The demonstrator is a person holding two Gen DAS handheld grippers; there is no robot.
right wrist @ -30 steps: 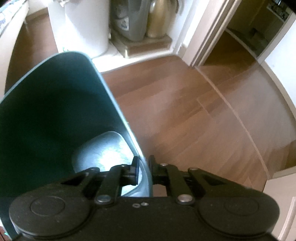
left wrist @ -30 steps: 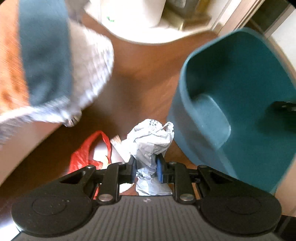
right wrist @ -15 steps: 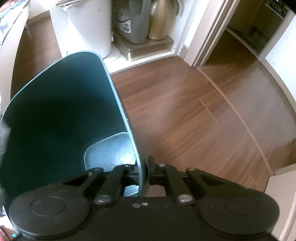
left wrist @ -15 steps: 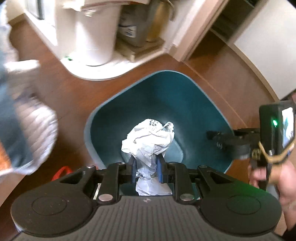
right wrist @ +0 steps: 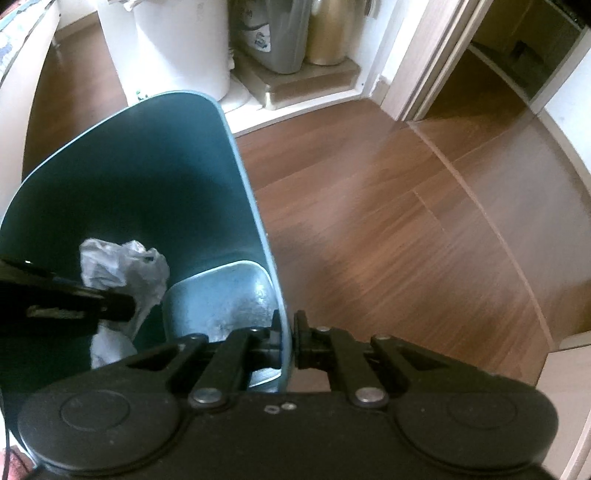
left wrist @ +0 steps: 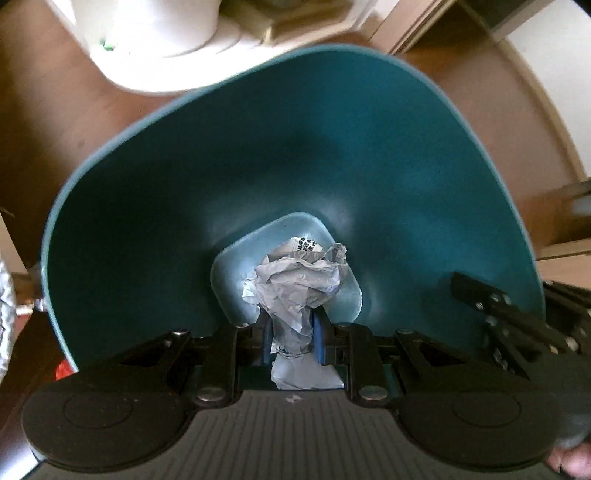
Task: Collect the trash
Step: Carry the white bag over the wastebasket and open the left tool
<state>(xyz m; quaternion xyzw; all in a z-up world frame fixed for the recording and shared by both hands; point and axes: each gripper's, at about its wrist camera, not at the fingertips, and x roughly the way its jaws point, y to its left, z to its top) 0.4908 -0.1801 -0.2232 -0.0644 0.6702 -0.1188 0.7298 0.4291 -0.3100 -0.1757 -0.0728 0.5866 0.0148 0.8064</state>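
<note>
My left gripper (left wrist: 292, 334) is shut on a crumpled white paper wad (left wrist: 301, 284) and holds it inside the mouth of the teal bin (left wrist: 332, 155), above its pale bottom. My right gripper (right wrist: 286, 338) is shut on the bin's right rim (right wrist: 258, 221) and holds the bin tilted. In the right wrist view the paper wad (right wrist: 122, 266) and the left gripper's black finger (right wrist: 74, 299) show inside the bin at the left. The right gripper's black linkage (left wrist: 509, 317) shows at the bin's right edge in the left wrist view.
A brown wooden floor (right wrist: 406, 221) lies around the bin. A white cylindrical container (right wrist: 181, 48), a grey bin (right wrist: 273, 33) and a gold can (right wrist: 328, 33) stand at the back wall. A doorway (right wrist: 498, 66) opens at the right. A bit of red bag (left wrist: 64, 369) lies at lower left.
My left gripper has carried the paper wad from beside the bin, over the rim and down into its mouth. The bin stays clamped in my right gripper.
</note>
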